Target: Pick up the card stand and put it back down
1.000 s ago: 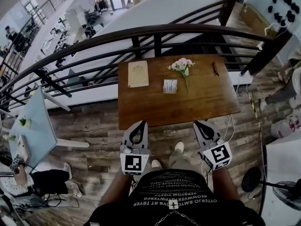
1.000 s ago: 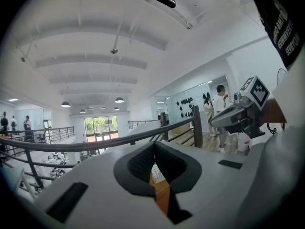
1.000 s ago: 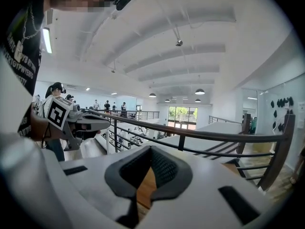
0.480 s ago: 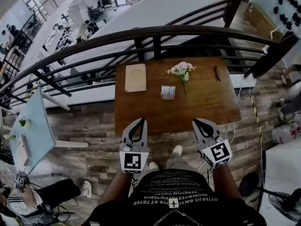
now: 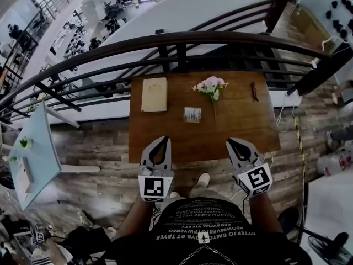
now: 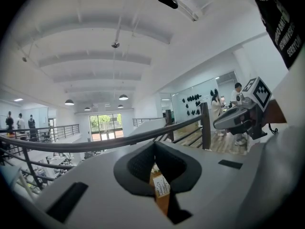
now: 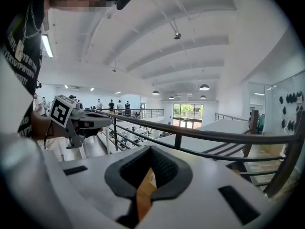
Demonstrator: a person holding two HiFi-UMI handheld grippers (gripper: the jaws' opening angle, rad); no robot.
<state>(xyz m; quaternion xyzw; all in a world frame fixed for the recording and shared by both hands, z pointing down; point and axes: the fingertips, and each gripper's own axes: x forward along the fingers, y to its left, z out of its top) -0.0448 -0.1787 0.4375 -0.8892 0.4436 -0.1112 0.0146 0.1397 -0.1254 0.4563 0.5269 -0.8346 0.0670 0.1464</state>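
Observation:
The card stand (image 5: 192, 115) is a small upright holder with a pale printed card, standing mid-table on the brown wooden table (image 5: 242, 131). Through the left gripper's own pads a piece of that card (image 6: 162, 186) shows. My left gripper (image 5: 165, 139) hangs over the table's near edge, shut with nothing in it, well short of the stand. My right gripper (image 5: 230, 142) is level with it on the right, also shut and empty. In the right gripper view only a strip of table wood (image 7: 144, 191) shows between the pads.
A beige board (image 5: 154, 94) lies at the table's far left. A sprig of pink flowers (image 5: 209, 85) lies behind the stand, and a small dark object (image 5: 254, 91) lies at the far right. A dark metal railing (image 5: 182, 40) runs just beyond the table. Wooden floor surrounds it.
Both grippers stay shut at the table's near edge, barely shifted. The view has drifted, so the table sits slightly lower and further left in the picture.

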